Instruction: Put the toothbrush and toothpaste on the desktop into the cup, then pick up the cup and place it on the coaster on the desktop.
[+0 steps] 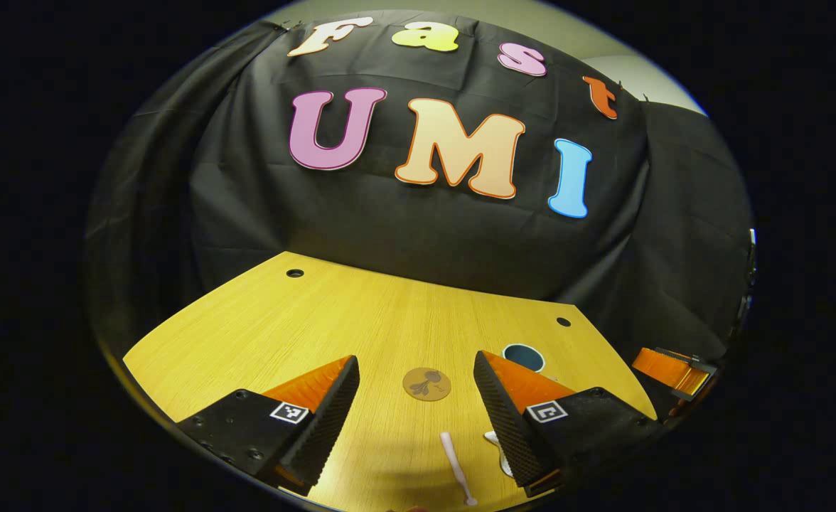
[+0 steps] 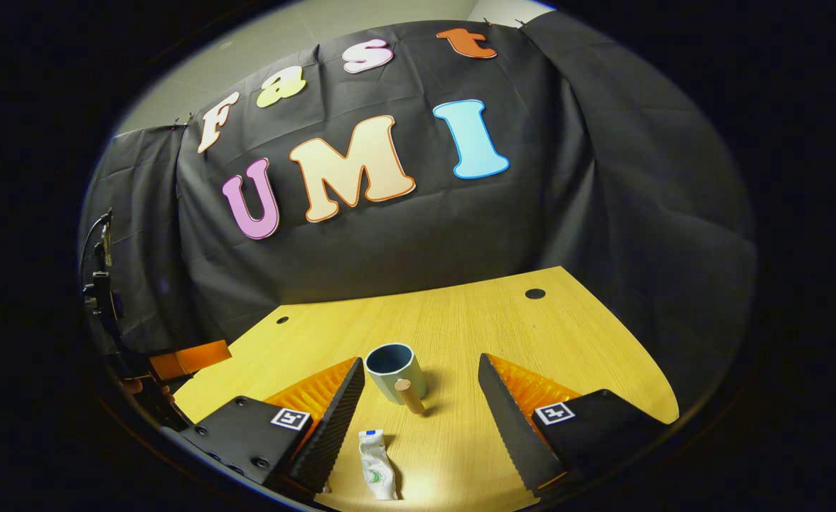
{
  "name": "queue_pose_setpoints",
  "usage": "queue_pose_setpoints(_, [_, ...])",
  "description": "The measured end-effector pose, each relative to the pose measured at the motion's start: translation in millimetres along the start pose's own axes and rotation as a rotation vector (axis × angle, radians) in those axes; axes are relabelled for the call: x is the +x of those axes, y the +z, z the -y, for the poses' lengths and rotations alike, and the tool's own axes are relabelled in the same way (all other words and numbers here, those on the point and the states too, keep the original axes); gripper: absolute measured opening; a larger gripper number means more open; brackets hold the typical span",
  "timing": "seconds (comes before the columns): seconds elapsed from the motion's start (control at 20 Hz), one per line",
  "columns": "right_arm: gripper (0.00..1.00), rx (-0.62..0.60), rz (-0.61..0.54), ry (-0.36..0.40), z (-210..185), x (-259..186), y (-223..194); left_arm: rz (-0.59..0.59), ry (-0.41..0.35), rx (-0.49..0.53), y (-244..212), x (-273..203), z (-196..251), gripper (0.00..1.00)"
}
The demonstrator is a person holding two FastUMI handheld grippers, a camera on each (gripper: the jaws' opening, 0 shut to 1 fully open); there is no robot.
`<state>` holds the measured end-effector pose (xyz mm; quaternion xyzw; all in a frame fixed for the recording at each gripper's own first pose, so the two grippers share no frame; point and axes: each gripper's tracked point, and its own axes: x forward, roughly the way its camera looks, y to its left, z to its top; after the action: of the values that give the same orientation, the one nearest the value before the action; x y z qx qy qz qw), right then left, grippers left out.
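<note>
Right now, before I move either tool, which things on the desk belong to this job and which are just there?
Part of the job:
toothbrush
toothpaste
cup, standing upright
coaster

Just there:
cable holes in the desk
black cloth wall

Both tools are open and hold nothing.

The right gripper (image 2: 421, 405) hangs with jaws spread above the yellow wooden desktop (image 2: 546, 341). A blue-grey cup with a wooden handle (image 2: 395, 372) stands between its fingers, and a crumpled white toothpaste tube (image 2: 377, 465) lies nearer.
</note>
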<state>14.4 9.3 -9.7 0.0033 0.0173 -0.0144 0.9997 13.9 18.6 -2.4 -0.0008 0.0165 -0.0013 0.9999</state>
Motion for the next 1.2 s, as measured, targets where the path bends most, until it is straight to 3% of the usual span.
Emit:
queue_pose_setpoints(0.4, [0.98, -0.003, -0.008, -0.032, 0.3, 0.3, -2.8, -0.022, -0.034, -0.005, -4.7, 12.6, 1.9, 0.95])
queue_pose_setpoints(0.65, [0.98, -0.004, -0.032, -0.058, 1.9, -0.9, -9.1, -0.038, -0.013, 0.005, -9.5, 17.3, -10.8, 0.95])
queue_pose_setpoints(1.1, [0.98, -0.019, -0.177, -0.054, -19.1, 8.2, -44.1, -0.107, 0.023, 0.046, -31.0, 8.5, -50.3, 0.95])
queue_pose_setpoints(1.15, [0.94, -0.023, -0.203, -0.049, -21.7, 10.7, -48.4, -0.11, 0.034, 0.046, -31.3, 6.3, -56.0, 0.95])
queue_pose_setpoints(1.2, [0.99, -0.032, -0.229, -0.043, -25.3, 13.9, -54.9, -0.113, 0.049, 0.046, -32.0, 4.7, -64.1, 0.95])
